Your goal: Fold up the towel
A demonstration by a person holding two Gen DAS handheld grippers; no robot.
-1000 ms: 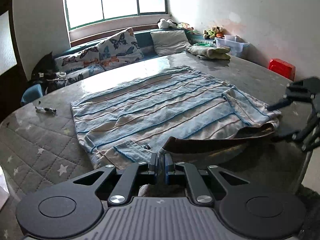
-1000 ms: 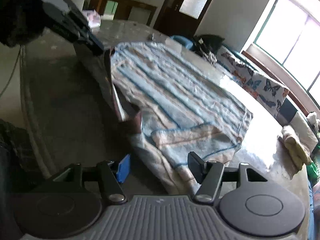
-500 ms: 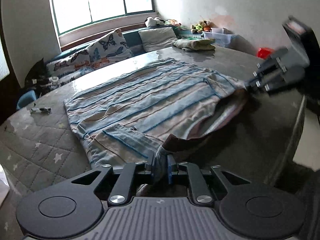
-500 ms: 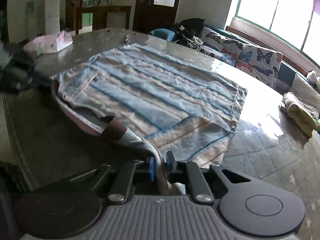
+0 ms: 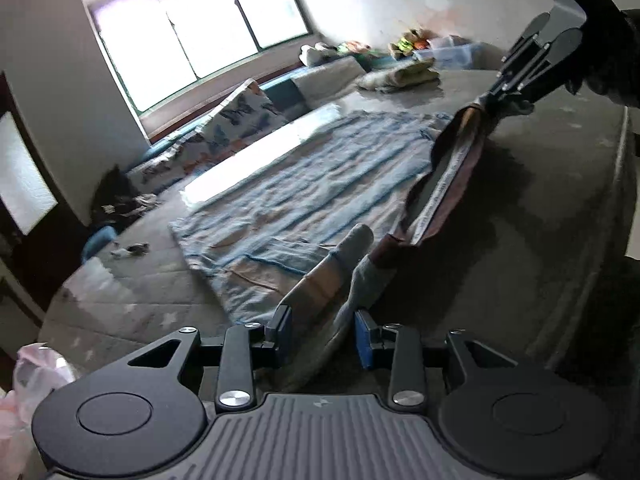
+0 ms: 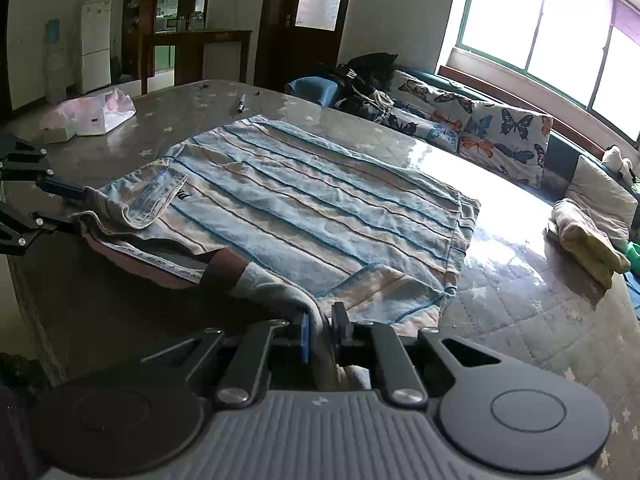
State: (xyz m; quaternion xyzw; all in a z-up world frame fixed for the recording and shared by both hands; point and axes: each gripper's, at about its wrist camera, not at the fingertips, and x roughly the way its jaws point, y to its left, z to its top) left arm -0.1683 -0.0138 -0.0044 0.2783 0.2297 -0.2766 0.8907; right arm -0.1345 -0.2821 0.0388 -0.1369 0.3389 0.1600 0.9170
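Grey quilted table cover (image 6: 532, 316) with pale stars fills the near ground, glossy where window light hits it, and the rounded table edge curves away on the near side with dark bare room along it. Right at the lens, the right gripper (image 6: 320, 330) is pinched tight on the near corner of the striped towel (image 6: 312, 208), a soft grey-blue roll of terry squeezed between the blue pads. Over in the left wrist view, the left gripper (image 5: 323, 332) has its jaws spread well apart, with a fold of towel lying loosely in the gap and neither pad pressing it; whether it has any real hold there I cannot tell. Between the two tools the near hem hangs lifted off the table, showing a pinkish underside and a white printed tape along the edge. Beyond that the towel lies flat and wide, light blue and beige bands with thin darker blue lines, one small corner flipped back on the left tool's side. Plenty of open cover sits on the window side of the towel. Farther out, a white plastic bag (image 6: 90, 114) and a dark pen (image 6: 241, 103) rest well apart from the cloth, a folded yellowish cloth (image 6: 584, 240) lies near the far rim, and butterfly-print cushions (image 6: 480, 132) line the bench under the window.
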